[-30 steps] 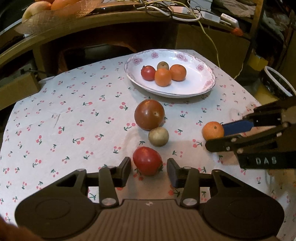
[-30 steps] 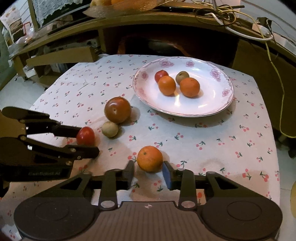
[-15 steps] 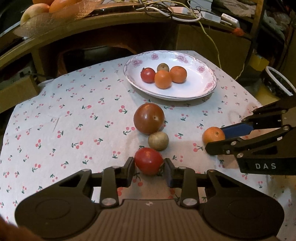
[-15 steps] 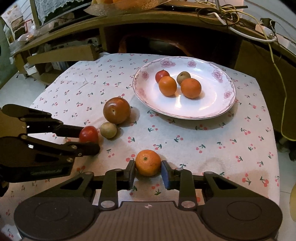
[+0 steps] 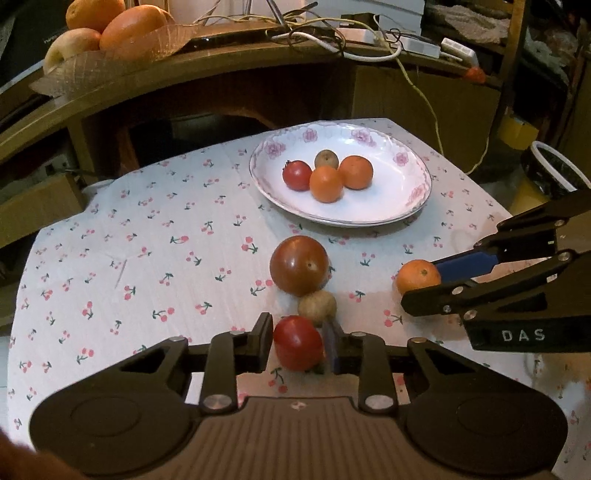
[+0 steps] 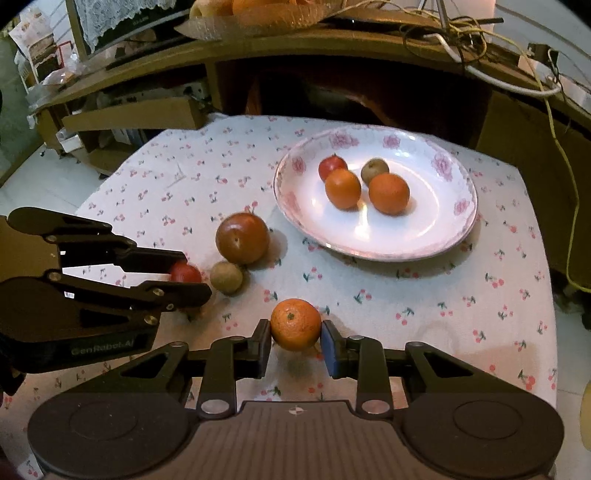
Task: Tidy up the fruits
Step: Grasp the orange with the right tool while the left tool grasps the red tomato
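My left gripper (image 5: 298, 341) is shut on a small red tomato (image 5: 298, 342) low over the cherry-print tablecloth (image 5: 147, 258). My right gripper (image 6: 295, 341) is shut on an orange (image 6: 295, 324); both also show in the left wrist view, the gripper (image 5: 436, 284) and the orange (image 5: 417, 275). A large dark red tomato (image 5: 298, 265) and a small brown fruit (image 5: 317, 307) lie just beyond the left gripper. A white flowered plate (image 5: 406, 192) farther back holds two oranges, a red fruit and a brown fruit.
A wooden shelf (image 5: 184, 85) rises behind the table, with a basket of large fruit (image 5: 110, 29) and tangled cables (image 5: 351, 40) on top. The table's edges drop off at left and right.
Both grippers closed from open onto their fruit: the left onto the red tomato, the right onto the orange. Both views rose slightly.
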